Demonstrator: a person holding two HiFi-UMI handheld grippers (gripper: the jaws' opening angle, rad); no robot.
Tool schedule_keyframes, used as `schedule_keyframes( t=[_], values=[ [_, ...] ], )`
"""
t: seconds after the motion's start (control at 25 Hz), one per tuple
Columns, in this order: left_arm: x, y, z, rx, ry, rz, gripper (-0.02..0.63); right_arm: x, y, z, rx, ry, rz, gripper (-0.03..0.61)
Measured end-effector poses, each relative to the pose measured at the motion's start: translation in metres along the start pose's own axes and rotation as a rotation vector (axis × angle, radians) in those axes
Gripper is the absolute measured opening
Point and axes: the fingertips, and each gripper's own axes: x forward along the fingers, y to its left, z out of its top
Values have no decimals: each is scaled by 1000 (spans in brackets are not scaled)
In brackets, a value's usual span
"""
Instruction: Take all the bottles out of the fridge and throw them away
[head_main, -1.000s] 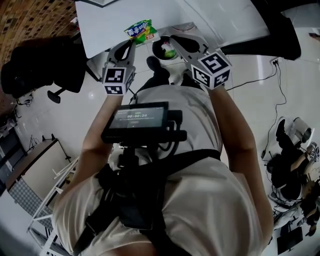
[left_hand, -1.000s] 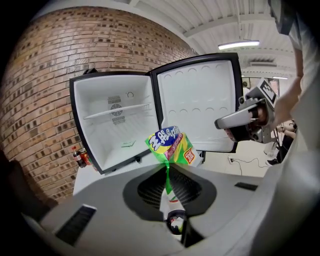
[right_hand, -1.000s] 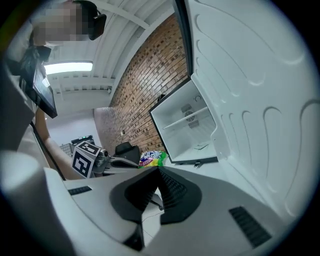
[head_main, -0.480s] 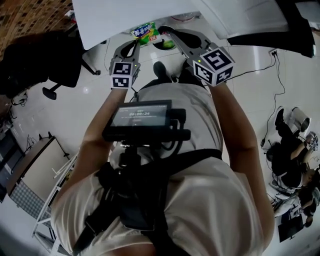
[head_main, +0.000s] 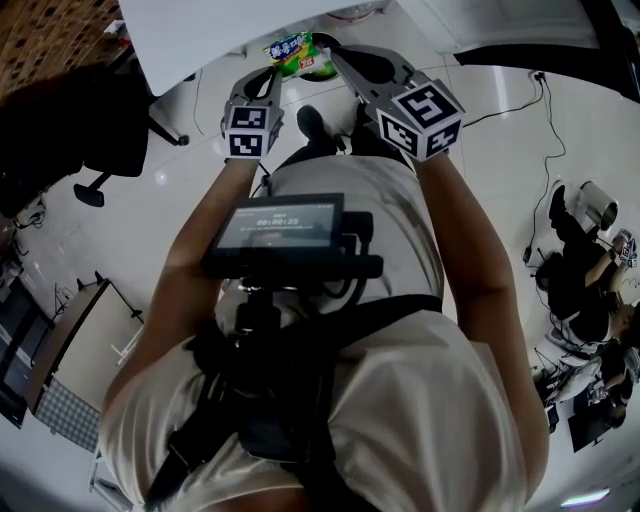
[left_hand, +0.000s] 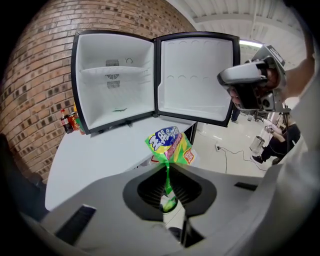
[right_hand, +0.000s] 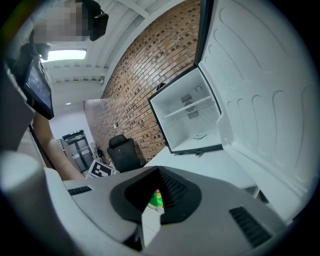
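Left hand-held gripper (left_hand: 168, 172): pinching green snack packet (left_hand: 169, 145) by edge seam; light, soft, crinkly. Right hand-held gripper (right_hand: 159, 172): pressed together, empty. Fridge (left_hand: 117, 85): open, no bottles visible inside. Bottles (left_hand: 68, 121): at its 9 o'clock, by brick wall; likely rigid, slick; take mid-body.

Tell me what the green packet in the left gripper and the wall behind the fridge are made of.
The green packet: probably thin glossy plastic film. It is printed, crinkled and pinched flat between the jaws of the left gripper. The wall: rough red-brown brick, with mortar lines showing.

Head downward; gripper views share fridge (left_hand: 116, 75).
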Motion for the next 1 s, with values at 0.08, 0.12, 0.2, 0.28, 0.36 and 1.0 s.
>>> schedule_keyframes(
  t=[0.08,0.12,0.2,0.28,0.36,1.0],
  values=[
    [8,-4,-3,1,14,-15,37,0,0,0,4,4,-4,5],
    [12,-6,-7,-2,26,-23,37,-1,1,-1,6,7,-6,5],
    [21,-8,-18,-15,60,-38,37,-3,2,-3,10,13,-13,5],
    [31,-7,-32,-18,100,-47,37,-6,3,-5,16,21,-24,5],
    [39,-2,-43,-12,133,-43,37,-8,4,-8,23,30,-33,6],
    [75,32,-51,-105,160,72,114,-15,2,-20,69,62,-64,5]
  ],
)
